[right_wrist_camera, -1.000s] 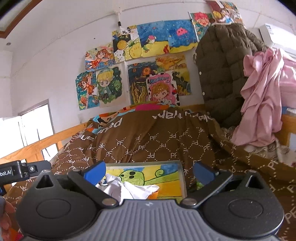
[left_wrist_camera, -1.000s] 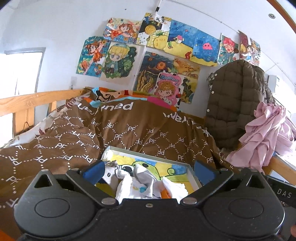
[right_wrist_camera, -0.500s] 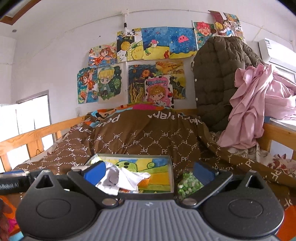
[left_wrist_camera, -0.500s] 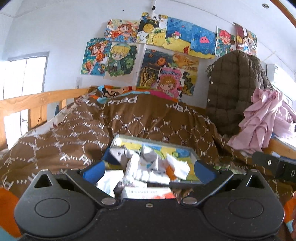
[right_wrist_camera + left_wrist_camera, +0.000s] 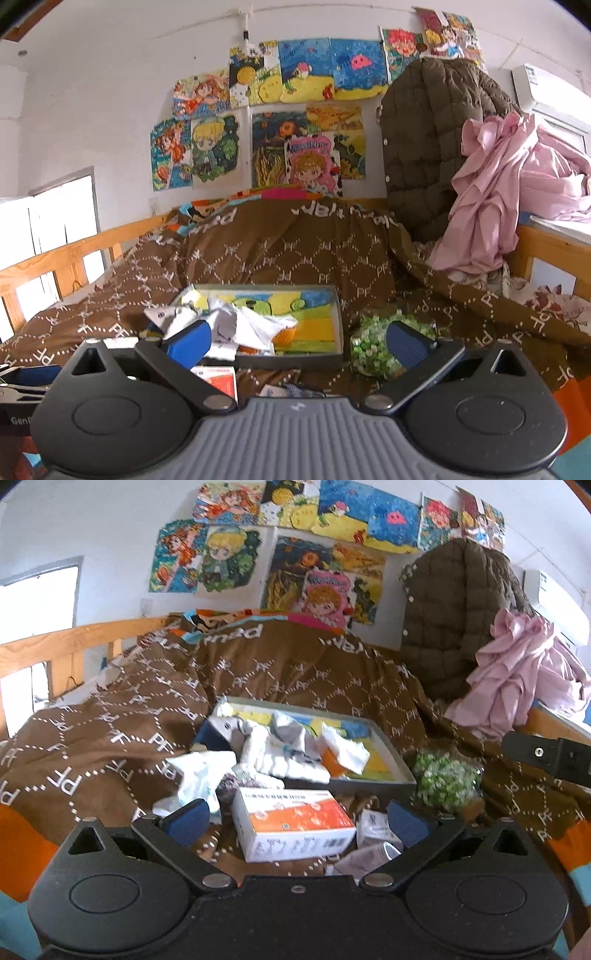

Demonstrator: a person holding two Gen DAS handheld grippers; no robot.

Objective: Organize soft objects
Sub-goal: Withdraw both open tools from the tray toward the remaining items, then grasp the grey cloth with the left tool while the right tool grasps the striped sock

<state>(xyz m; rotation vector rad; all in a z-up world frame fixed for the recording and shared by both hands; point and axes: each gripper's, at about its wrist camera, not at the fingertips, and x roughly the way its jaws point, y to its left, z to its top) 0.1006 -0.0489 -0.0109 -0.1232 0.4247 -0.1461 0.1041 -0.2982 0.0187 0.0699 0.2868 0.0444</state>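
Note:
A shallow grey tray (image 5: 369,780) with a colourful cartoon bottom lies on the brown quilt; it also shows in the right wrist view (image 5: 291,360). White socks and cloths (image 5: 291,749) are piled in its left part (image 5: 255,328). A white plastic bag (image 5: 195,771) lies left of the tray. A green-and-white bundle (image 5: 445,779) lies right of it (image 5: 369,350). My left gripper (image 5: 297,821) is open and empty above an orange-and-white box (image 5: 295,821). My right gripper (image 5: 297,341) is open and empty in front of the tray.
The brown quilt (image 5: 258,679) rises behind the tray. A wooden bed rail (image 5: 55,650) runs on the left. A brown padded jacket (image 5: 432,140) and pink cloth (image 5: 498,192) hang at the right. Small packets (image 5: 373,830) lie beside the box.
Both grippers have pulled back and tilted down. The box, plastic bag, packets and green bundle have come into view in front of and beside the tray. Both grippers stay open.

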